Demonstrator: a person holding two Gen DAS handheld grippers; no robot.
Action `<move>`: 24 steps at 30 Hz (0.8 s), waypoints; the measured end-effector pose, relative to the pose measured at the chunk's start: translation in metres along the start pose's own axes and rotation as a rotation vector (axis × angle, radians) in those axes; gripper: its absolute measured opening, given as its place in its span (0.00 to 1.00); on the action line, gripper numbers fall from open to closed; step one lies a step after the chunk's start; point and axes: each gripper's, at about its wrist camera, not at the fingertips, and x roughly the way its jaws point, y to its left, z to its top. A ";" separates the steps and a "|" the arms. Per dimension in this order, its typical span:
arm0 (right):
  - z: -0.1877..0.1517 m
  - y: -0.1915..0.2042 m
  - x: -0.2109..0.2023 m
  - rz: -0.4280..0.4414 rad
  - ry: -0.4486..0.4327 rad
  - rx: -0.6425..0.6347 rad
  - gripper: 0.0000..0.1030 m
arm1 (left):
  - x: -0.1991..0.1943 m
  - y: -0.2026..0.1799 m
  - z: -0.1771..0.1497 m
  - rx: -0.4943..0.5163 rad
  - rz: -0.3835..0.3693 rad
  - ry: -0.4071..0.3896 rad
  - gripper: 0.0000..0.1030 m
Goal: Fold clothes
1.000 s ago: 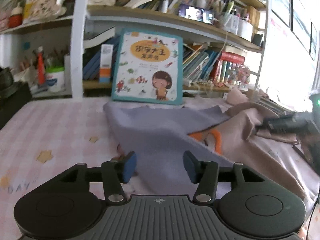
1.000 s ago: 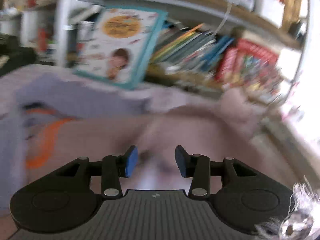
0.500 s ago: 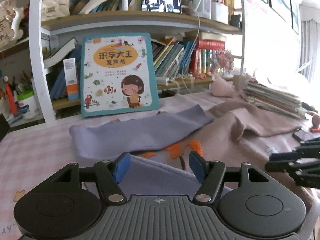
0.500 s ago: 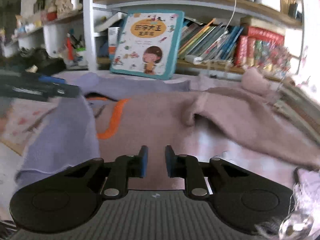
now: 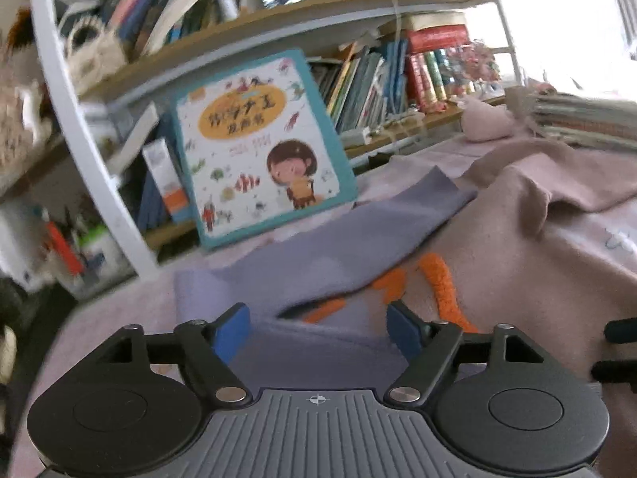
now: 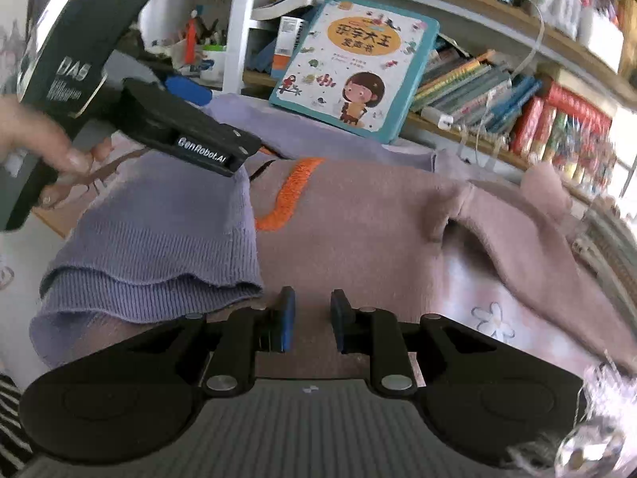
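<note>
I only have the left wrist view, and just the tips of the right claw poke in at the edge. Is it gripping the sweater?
Observer: No. The right wrist view shows the right claw opening. Its pads are a narrow gap apart above the pink sweater and pinch nothing.
Operator: Where is the purple knit's edge? My claw body hides it.
Observer: Its ribbed edge lies in two layers, overlapping the pink sweater, just left of the right claw.
Operator: And my left claw from outside?
Observer: The left claw is opening above the far end of the purple knit, with nothing gripped. I cannot tell whether it touches the knit.
</note>
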 end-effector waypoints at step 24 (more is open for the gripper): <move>-0.012 -0.015 -0.004 0.053 -0.049 0.069 0.19 | -0.029 0.079 -0.035 -0.129 0.026 0.095 0.06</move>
